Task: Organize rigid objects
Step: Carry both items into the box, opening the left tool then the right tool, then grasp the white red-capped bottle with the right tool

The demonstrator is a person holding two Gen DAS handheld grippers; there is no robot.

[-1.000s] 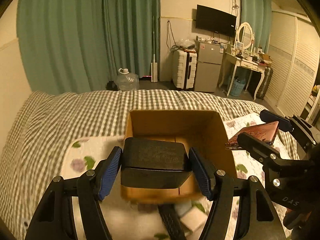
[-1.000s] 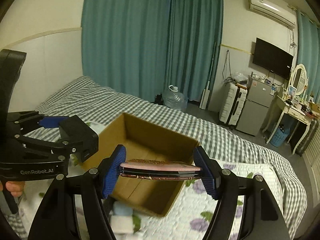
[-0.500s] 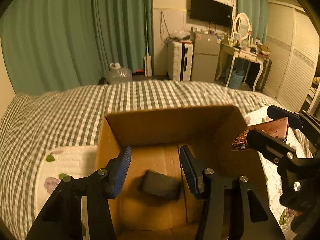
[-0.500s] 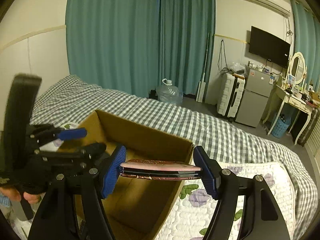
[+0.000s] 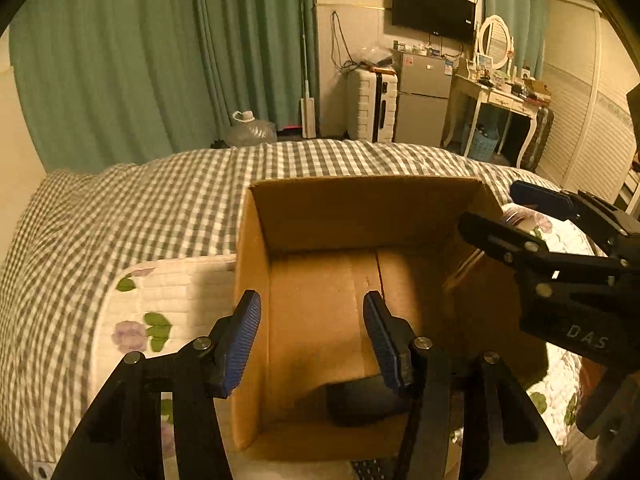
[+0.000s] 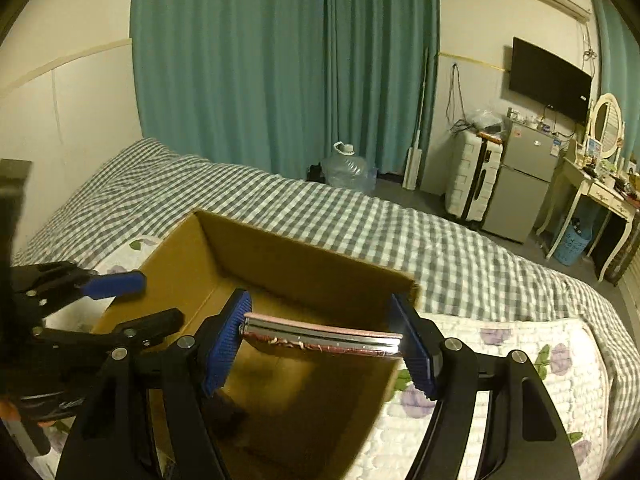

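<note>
While the left gripper [image 5: 312, 336] hangs with jaws apart and empty over the open brown cardboard box [image 5: 360, 216], the black rectangular block [image 5: 360, 402] lies on the box floor at the near wall. Beside it, the right gripper [image 6: 322, 340] clamps a flat pink phone-like case [image 6: 320, 338] above the box, which rests on the checked bedspread [image 5: 140, 216].

Dim warm-lit bedroom, teal curtains [image 6: 280, 60] across cream walls. Checked bed [image 5: 160, 200] in front; beyond it white suitcase [image 5: 370, 106], grey fridge [image 5: 424, 100], wall television [image 5: 434, 10], white dressing table [image 5: 500, 100].
</note>
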